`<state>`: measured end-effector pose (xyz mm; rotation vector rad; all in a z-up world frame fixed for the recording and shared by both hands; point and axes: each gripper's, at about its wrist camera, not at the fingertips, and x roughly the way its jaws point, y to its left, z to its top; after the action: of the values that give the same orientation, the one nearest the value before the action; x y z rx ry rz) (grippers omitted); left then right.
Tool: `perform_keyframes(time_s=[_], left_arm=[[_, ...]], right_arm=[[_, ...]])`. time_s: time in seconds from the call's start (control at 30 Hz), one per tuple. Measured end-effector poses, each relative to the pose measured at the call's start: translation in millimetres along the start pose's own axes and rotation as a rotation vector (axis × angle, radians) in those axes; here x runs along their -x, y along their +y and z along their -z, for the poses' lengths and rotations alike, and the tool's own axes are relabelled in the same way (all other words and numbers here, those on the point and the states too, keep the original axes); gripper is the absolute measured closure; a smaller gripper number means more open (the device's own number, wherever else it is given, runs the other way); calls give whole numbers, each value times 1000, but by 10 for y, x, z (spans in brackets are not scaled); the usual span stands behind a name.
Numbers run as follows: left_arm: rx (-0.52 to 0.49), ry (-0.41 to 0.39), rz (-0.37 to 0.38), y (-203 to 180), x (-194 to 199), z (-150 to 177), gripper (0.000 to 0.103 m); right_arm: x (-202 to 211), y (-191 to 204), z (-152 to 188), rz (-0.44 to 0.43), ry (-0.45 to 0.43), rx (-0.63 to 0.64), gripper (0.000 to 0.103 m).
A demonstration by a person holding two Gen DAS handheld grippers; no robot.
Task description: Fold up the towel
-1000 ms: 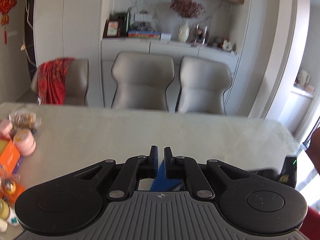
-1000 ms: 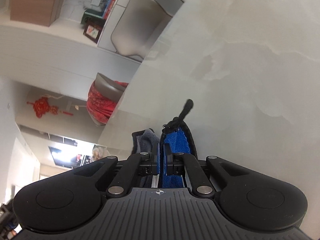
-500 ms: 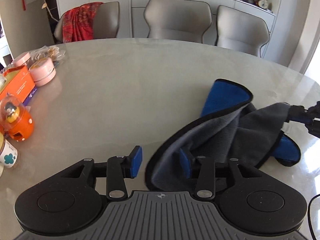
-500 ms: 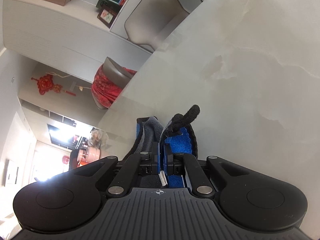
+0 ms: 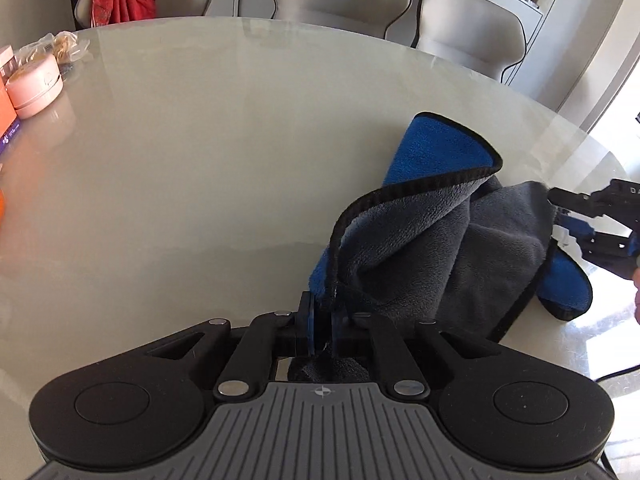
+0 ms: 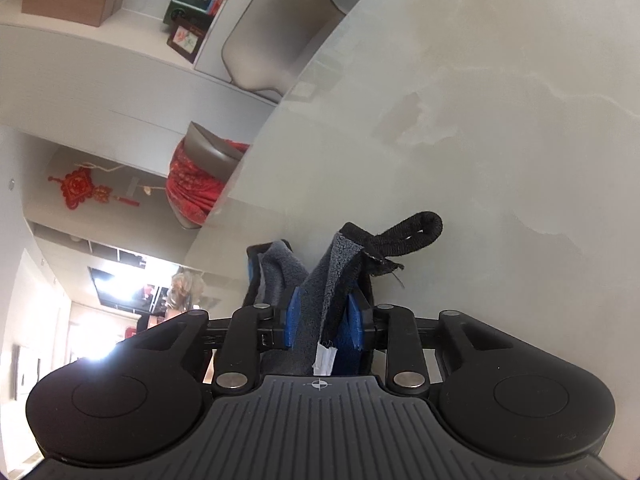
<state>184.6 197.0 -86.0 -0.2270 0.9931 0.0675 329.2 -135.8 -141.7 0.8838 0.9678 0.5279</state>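
Left claw (image 5: 323, 322) is clenched on the towel (image 5: 432, 240), and right claw (image 6: 325, 326) is also clenched on it. Between them, the grey-blue towel is heaped near the table (image 5: 208, 168) right edge.

Towel (image 5: 436, 240): plush, grey on one face, blue on the other, black-bound edge with a black hanging loop (image 6: 412, 232). Crumpled, partly lifted, far blue corner resting on the table (image 5: 200, 140).
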Motion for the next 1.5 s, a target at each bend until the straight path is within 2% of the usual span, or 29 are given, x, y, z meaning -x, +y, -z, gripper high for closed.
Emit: perform_keyframes(time_s=[0.07,0.13,0.2,0.37,0.53,0.6,0.8,0.9,1.03,1.13,1.27,1.33,1.5], left_arm=[[26,-19,17,19,90,-12,98],[92,-63,65,72,274,-49,99],[135,-109,110,88,470,-94,99],[138,-216,177,-62,978,-220,99],[190,-308,298,-254,1415,-384,99],[193,-340,330,-351,1530,-478,99],[116,-361,336,-840,1498,-1061,99],[71,-374,315,-1089,1484,-1321,99],[52,-395,317,-1265,1603,-1484,98],[14,-403,316,-1345,1740,-1399,98],[23,-313,324,-1286,1594,-896,98],[48,-255,324,-1207,1437,-621,98],[89,-20,287,-1085,759,325,98]], right_arm=[[88,74,-15,-43,-18,7,99],[217,171,-36,-105,-40,12,99],[526,314,-65,-138,-83,44,99],[1300,673,-136,-221,-192,126,99],[2074,1032,-207,-304,-300,208,99],[2328,1041,-304,-284,-359,234,99],[2537,1006,-702,-204,-431,252,98],[2575,1080,-911,-192,-456,278,98],[2770,1245,-982,-210,-487,325,98],[2912,1297,-951,-211,-495,351,98],[3056,1093,-682,-159,-459,336,98],[3085,750,-438,-102,-412,276,98],[3018,-245,217,69,-299,30,98]])
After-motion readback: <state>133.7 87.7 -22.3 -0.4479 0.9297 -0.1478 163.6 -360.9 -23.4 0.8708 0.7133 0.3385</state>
